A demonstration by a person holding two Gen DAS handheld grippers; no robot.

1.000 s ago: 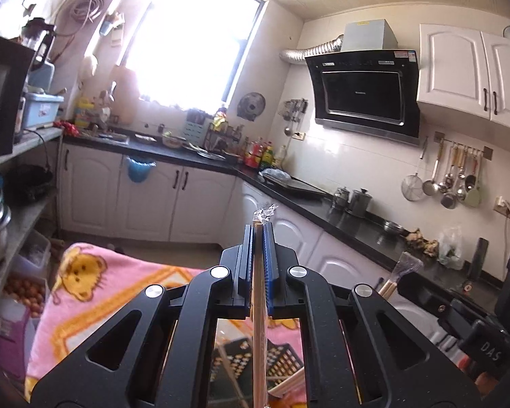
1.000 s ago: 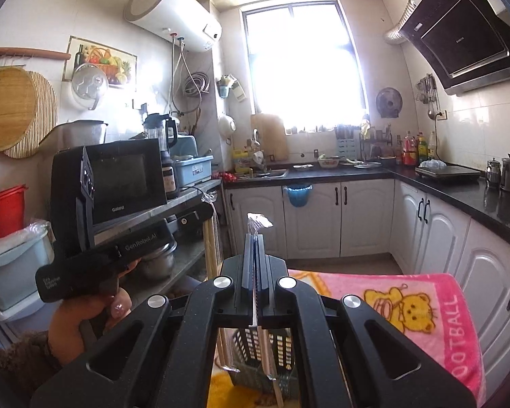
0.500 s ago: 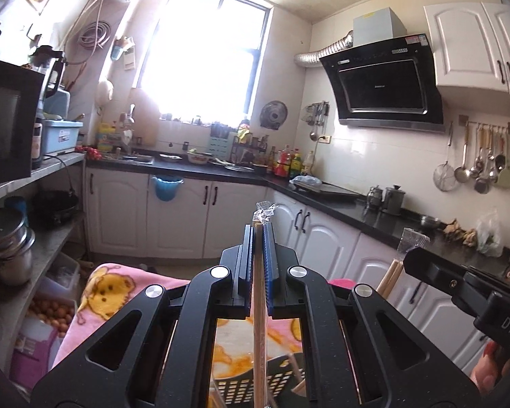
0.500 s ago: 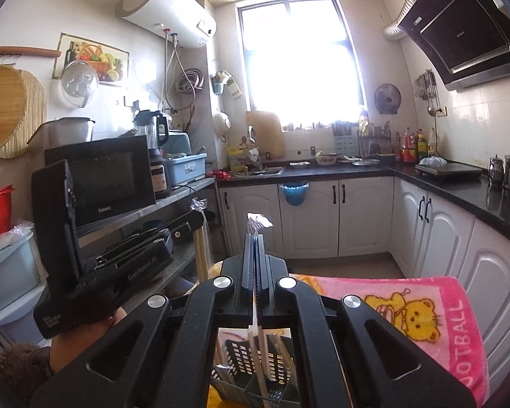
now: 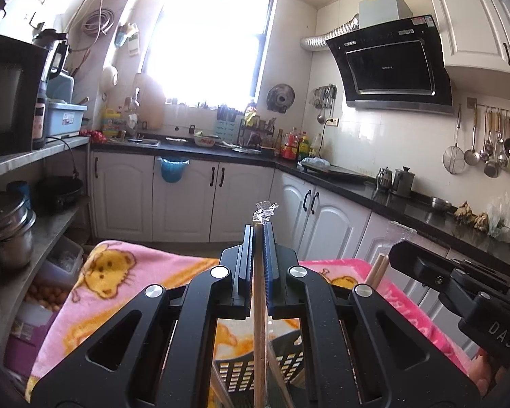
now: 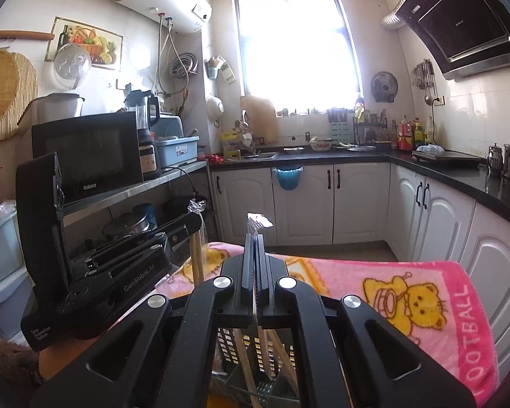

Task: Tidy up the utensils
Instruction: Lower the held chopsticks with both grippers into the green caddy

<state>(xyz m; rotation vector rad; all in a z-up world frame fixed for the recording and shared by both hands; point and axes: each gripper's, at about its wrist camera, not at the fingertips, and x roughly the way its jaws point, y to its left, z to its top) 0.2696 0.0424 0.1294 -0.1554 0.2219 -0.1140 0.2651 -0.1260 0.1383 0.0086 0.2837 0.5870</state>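
Directly below both grippers sits the dark slotted plastic basket, on the pink cartoon-print blanket. Left gripper is clenched on one upright plastic-wrapped wooden chopstick pair; right gripper grips a second. Both long axes run vertical, tips toward the basket. Two wrapped pairs held; loose sticks already lean inside.

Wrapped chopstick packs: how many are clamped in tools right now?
2. One pack in the left tool, one in the right tool, both upright over the basket. More sticks in the basket are partly hidden.
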